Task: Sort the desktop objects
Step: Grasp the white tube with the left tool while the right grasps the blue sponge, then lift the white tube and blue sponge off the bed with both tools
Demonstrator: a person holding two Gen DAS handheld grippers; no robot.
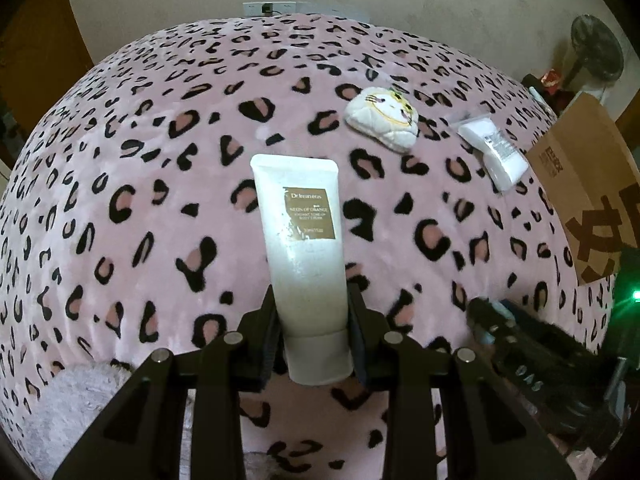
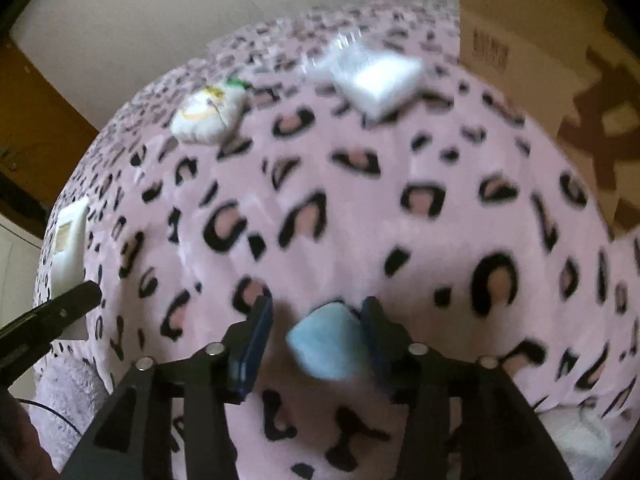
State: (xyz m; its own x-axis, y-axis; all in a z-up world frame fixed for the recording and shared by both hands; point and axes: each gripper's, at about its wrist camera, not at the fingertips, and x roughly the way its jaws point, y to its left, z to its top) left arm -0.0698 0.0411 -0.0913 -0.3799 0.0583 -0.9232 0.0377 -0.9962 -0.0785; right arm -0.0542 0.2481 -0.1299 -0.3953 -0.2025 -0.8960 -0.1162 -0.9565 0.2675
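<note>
My left gripper [image 1: 312,304] is shut on a white cream tube [image 1: 302,236] with a brown label, held upright with its cap toward the camera. The tube also shows at the left edge of the right wrist view [image 2: 68,248]. My right gripper [image 2: 316,312] is open; a small light-blue soft block [image 2: 326,344] sits between its fingers, against the right finger [image 2: 376,336]. The view is blurred, so contact is unclear. A white cat-face plush pouch [image 1: 384,118] [image 2: 208,114] and a white packet in clear plastic [image 1: 494,150] [image 2: 376,76] lie farther back on the blanket.
Everything lies on a pink leopard-print blanket [image 1: 160,184] [image 2: 360,208]. A cardboard box [image 1: 588,184] [image 2: 532,60] stands at the right edge. A fan [image 1: 596,50] and clutter are beyond it. A wall with a socket strip [image 1: 266,9] is behind.
</note>
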